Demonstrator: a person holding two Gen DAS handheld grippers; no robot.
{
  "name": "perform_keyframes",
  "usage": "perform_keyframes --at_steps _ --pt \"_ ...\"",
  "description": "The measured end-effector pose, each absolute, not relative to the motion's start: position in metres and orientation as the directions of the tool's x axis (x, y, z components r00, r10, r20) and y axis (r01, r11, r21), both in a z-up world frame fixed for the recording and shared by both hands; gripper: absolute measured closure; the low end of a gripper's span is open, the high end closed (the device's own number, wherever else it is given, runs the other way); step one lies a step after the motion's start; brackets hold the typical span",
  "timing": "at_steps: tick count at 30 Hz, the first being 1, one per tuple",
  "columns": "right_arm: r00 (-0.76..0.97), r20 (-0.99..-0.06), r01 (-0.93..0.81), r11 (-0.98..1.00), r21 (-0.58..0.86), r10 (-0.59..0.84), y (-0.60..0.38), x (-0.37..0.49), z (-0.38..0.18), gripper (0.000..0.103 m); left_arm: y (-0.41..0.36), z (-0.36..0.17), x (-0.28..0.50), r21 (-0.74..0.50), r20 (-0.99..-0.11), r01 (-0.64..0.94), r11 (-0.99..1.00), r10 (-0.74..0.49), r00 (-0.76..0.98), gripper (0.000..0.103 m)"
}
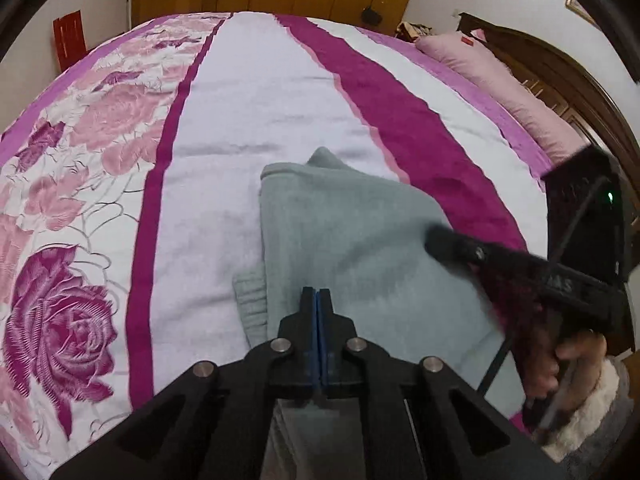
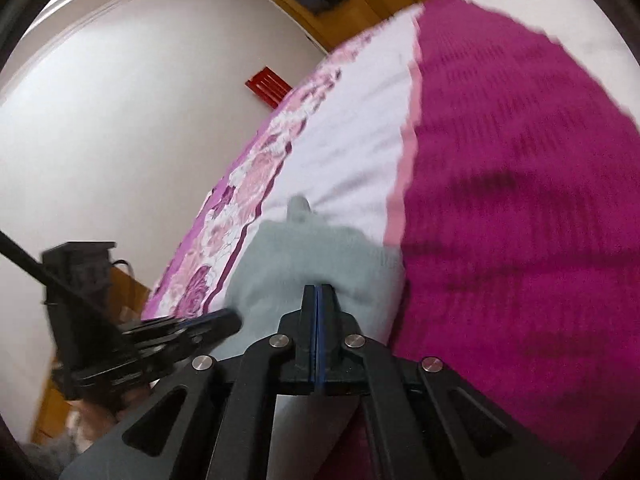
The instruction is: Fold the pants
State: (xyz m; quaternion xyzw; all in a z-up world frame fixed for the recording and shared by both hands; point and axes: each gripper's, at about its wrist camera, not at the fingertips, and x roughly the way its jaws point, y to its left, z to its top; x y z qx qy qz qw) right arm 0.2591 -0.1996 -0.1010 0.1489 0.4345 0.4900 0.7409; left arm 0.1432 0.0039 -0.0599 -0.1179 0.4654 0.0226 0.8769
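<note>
Lying on the white central stripe of the magenta-and-white floral bedspread (image 1: pixel 256 92), the pale grey-green knit pants (image 1: pixel 344 232) already form a compact, roughly rectangular bundle, with a ribbed cuff or waistband poking out at its left edge and a small tab of cloth at its far end. Judging by that shape, most of the folding looks done; what seems left is at most a last fold or some squaring up of those stray bits.

The left gripper (image 1: pixel 319 296) hovers over the near edge of the bundle, its blue-padded jaws pressed together with no cloth visibly between them. The right gripper (image 2: pixel 319 294) is likewise drawn together on nothing that shows; in the left wrist view it (image 1: pixel 436 242) reaches in from the right, its tip over the bundle's right side, though contact with the cloth cannot be told through the blur.

By count: one pair of pants, two grippers, one bed, and one long pink pillow (image 1: pixel 508 92) along the far right edge, by the dark wooden headboard (image 1: pixel 560 68).
</note>
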Motion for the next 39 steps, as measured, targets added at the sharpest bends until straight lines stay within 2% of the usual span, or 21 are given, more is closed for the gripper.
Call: perform_keyframes --at_steps 3,5,7,8,9,13,20,25,29,32,33,34,35,37,39 --pt "0.171 -0.510 -0.590 0.503 0.632 0.843 -0.205 0.258 -0.088 0.103 0.016 -0.048 0.134 -0.281 -0.809 -0.146 0.949 -0.152 0.568 0.096" --pt "0.169 -0.518 -0.565 0.513 0.646 0.838 -0.212 0.255 -0.084 0.087 0.024 -0.040 0.123 -0.366 -0.781 -0.134 0.921 -0.225 0.582 0.085" --pt "0.155 -0.514 -0.556 0.504 0.660 0.844 -0.226 0.245 -0.081 0.045 0.030 -0.036 0.114 -0.403 -0.760 -0.126 0.906 -0.255 0.598 0.063" --pt "0.153 -0.513 -0.548 0.504 0.667 0.845 -0.235 0.240 -0.082 0.039 0.033 -0.039 0.110 -0.419 -0.760 -0.136 0.898 -0.265 0.593 0.060" --pt "0.143 -0.504 -0.530 0.496 0.688 0.852 -0.243 0.234 -0.086 0.037 0.034 -0.043 0.109 -0.433 -0.765 -0.146 0.889 -0.278 0.580 0.058" --pt "0.046 -0.488 -0.421 0.460 0.782 0.872 -0.265 0.213 -0.115 0.037 0.037 -0.069 0.101 -0.482 -0.788 -0.188 0.856 -0.330 0.520 0.058" --pt "0.023 -0.512 -0.516 0.449 0.730 0.859 -0.257 0.200 -0.119 0.037 0.044 -0.080 0.106 -0.541 -0.762 -0.144 0.829 -0.411 0.501 0.058" --pt "0.028 -0.492 -0.512 0.435 0.741 0.870 -0.238 0.215 -0.119 0.037 0.055 -0.095 0.137 -0.618 -0.721 -0.142 0.773 -0.486 0.495 0.050" --pt "0.048 -0.510 -0.532 0.454 0.715 0.859 -0.221 0.224 -0.118 0.037 0.063 -0.102 0.155 -0.693 -0.663 -0.146 0.706 -0.546 0.511 0.050" --pt "0.066 -0.511 -0.547 0.459 0.700 0.857 -0.216 0.226 -0.116 0.038 0.064 -0.101 0.153 -0.692 -0.660 -0.143 0.708 -0.540 0.521 0.057" --pt "0.071 -0.507 -0.545 0.459 0.702 0.859 -0.215 0.227 -0.116 0.043 0.063 -0.101 0.149 -0.686 -0.662 -0.141 0.714 -0.533 0.527 0.060" --pt "0.080 -0.509 -0.538 0.467 0.701 0.857 -0.215 0.228 -0.117 0.057 0.064 -0.100 0.143 -0.685 -0.660 -0.141 0.715 -0.528 0.534 0.062" --pt "0.087 -0.519 -0.527 0.481 0.700 0.851 -0.216 0.230 -0.119 0.064 0.063 -0.100 0.140 -0.685 -0.658 -0.142 0.715 -0.522 0.543 0.063" --pt "0.086 -0.513 -0.505 0.481 0.716 0.854 -0.222 0.231 -0.119 0.074 0.062 -0.096 0.139 -0.679 -0.658 -0.148 0.719 -0.507 0.557 0.066" --pt "0.100 -0.531 -0.518 0.500 0.694 0.841 -0.219 0.233 -0.110 0.077 0.060 -0.088 0.140 -0.668 -0.662 -0.152 0.729 -0.488 0.569 0.067"
